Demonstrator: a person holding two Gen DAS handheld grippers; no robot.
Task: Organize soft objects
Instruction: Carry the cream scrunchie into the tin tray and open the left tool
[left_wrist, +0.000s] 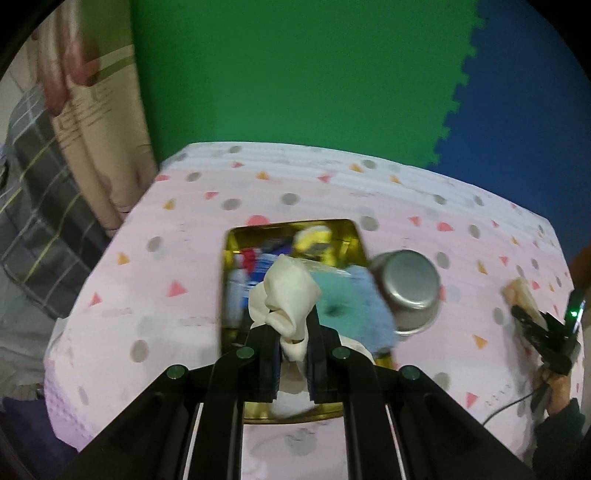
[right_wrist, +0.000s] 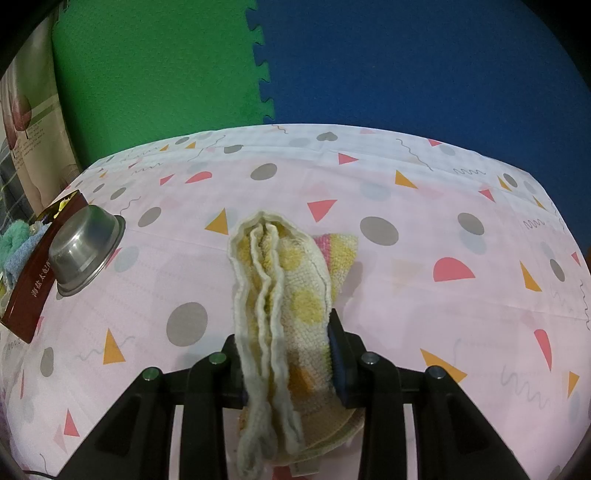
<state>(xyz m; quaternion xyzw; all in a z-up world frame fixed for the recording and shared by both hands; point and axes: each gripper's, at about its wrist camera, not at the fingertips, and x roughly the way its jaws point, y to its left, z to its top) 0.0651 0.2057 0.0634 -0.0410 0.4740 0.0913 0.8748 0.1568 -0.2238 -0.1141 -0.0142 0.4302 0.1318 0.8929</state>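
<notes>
We note the worktop (right_wrist: 424, 206) under a pink patterned cover. At its 9 o'clock side sits the gold tin (left_wrist: 231, 258), already holding a teal-and-blue cloth (left_wrist: 351, 299). The right gripper (right_wrist: 284, 347) fingers are clamped on a folded yellow-dotted towel (right_wrist: 291, 280): limp, light, best pinched across its stacked edges. The left gripper (left_wrist: 291, 339) fingers pinch a crumpled white cloth (left_wrist: 284, 295) over the tin. An upturned steel bowl (left_wrist: 408, 290) crowds the tin's 3 o'clock rim.
</notes>
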